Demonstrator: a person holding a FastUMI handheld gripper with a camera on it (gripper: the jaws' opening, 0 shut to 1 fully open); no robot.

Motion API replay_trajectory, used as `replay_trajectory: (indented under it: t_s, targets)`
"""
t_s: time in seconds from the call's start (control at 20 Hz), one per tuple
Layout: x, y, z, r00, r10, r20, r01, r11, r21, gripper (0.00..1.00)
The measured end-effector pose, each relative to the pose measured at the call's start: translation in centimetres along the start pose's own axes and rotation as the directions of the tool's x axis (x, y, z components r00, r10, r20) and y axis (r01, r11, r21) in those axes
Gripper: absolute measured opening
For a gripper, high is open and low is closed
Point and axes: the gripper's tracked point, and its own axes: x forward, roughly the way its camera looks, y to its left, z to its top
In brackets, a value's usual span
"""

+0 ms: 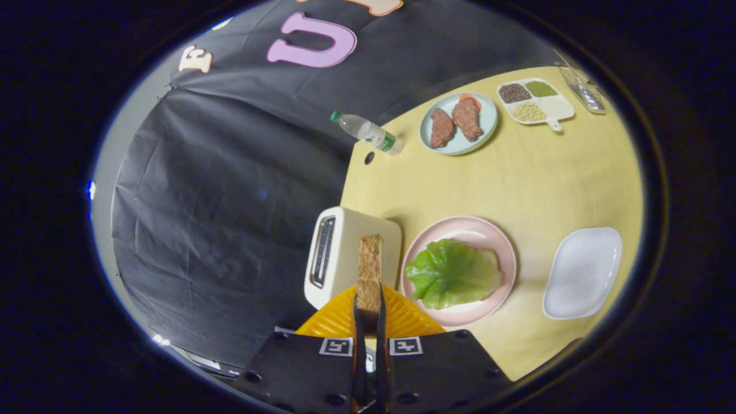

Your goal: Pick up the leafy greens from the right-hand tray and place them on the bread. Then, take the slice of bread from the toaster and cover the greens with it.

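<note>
Between the two fingers of our gripper (368, 313), which stand close together and pinch it from both sides, we hold a slice of toasted bread (370, 270) edge-on and upright, its crust pointing toward twelve o'clock from the fingertips. Under the slice, just ahead of the fingers, we see an orange ribbed tray (402, 319). At about eleven o'clock from the fingertips, just beside the held slice, stands the cream toaster (339, 259), at the near corner of the yellow table (517, 178).

At about two o'clock from the fingertips, just beside the toaster, we see a pink plate (503, 253). On it lie the leafy greens (451, 273), spread flat over a pale slice of bread (486, 254), of which little more than an edge peeks out at the far side. At three o'clock of the pink plate, apart from it, sits a white tray (583, 273).

Farther off, at twelve o'clock of the pink plate and well apart from it, a pale blue plate (486, 115) carries two brown pieces of meat (454, 123). At nine o'clock of that plate stands a clear bottle (368, 132) with a green cap, near the table's edge. At three o'clock of the blue plate lies a white divided dish (555, 106) holding dark, green and pale grains, and just beyond it a wire rack (583, 89).
</note>
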Motion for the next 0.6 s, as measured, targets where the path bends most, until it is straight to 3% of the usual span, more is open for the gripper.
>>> replay_trajectory:
  t_s: [0.3, 0.6]
  targets:
    - [5.2, -4.9, -1.3, 0.999, 0.004, -0.052, -0.003, 1.000, 0.031, 0.09]
    - [6.4, -10.4, -2.4, 0.984, -0.155, -0.090, 0.153, 0.988, -0.019, 0.10]
